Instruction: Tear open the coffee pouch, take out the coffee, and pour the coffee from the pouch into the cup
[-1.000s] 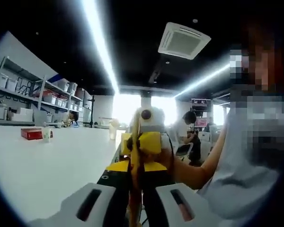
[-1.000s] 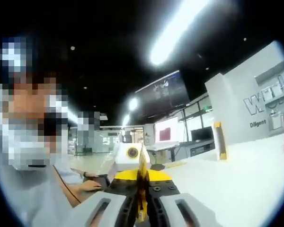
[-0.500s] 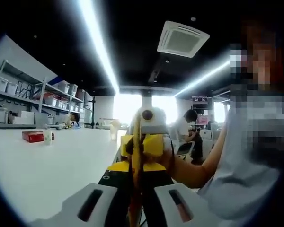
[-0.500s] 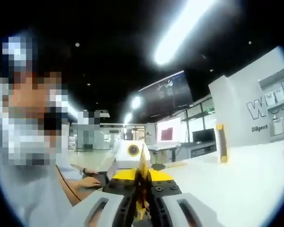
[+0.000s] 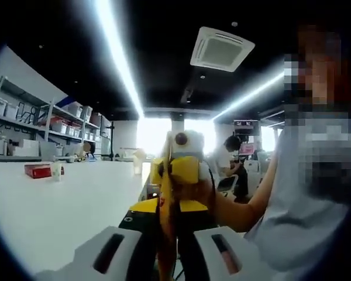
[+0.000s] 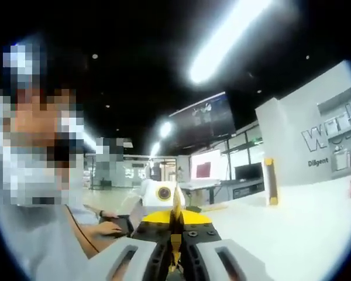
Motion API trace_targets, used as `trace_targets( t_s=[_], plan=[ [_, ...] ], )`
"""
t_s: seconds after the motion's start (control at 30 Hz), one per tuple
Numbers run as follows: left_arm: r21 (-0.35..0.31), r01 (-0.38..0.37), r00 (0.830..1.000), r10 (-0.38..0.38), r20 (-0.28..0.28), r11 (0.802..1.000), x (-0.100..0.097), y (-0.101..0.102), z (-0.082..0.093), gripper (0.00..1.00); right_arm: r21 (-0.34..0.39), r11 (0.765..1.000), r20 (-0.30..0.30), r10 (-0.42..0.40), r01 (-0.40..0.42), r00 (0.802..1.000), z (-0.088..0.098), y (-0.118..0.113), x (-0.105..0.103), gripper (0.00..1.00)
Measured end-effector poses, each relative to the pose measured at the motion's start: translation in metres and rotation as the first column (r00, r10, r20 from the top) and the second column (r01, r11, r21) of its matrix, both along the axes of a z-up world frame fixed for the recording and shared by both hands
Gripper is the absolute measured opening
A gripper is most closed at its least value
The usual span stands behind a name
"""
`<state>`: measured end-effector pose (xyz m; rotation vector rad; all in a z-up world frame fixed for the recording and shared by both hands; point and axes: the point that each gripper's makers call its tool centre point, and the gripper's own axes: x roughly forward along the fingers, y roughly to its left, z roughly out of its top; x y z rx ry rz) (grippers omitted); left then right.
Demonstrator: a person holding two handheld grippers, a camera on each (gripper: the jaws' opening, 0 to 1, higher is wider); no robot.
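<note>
A thin yellow coffee pouch (image 5: 166,202) is seen edge-on, stretched between the two grippers above the white table. In the left gripper view, my left gripper (image 5: 167,249) is shut on its near end. My right gripper (image 5: 179,175), yellow-bodied, faces me and is shut on the far end. In the right gripper view, the pouch (image 6: 176,218) rises as a narrow yellow strip from my shut right gripper (image 6: 175,257), with the left gripper (image 6: 171,221) clamped opposite. A small white cup (image 5: 56,170) stands far off at the left on the table.
A red box (image 5: 36,170) lies beside the cup on the white table (image 5: 58,205). Shelving with bins lines the left wall. The person's arm (image 5: 245,205) and torso are close on the right. Another person sits at a desk in the background (image 5: 234,158).
Both views have drifted slightly with the hands. The pouch stays clamped between the two grippers, and the right gripper sits a touch higher in the left gripper view.
</note>
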<state>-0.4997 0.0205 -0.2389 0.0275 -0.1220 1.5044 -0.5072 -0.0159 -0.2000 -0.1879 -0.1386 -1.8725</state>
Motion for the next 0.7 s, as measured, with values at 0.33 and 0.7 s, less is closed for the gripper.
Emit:
trace_targets(
  t_s=[0.33, 0.7],
  plan=[
    [0.005, -0.034, 0.999, 0.034, 0.030, 0.999, -0.0085, -0.0078, 0.0036, 0.08, -0.022, 1.000, -0.027, -0.008, 0.007, 1.000, 0.0030, 0.0053, -0.0024, 0.08],
    [0.038, -0.011, 1.000, 0.011, 0.007, 0.999, -0.0055, -0.0034, 0.0045, 0.15, -0.034, 0.999, -0.026, -0.039, 0.038, 0.999, 0.0074, 0.0081, -0.0036, 0.03]
  ],
)
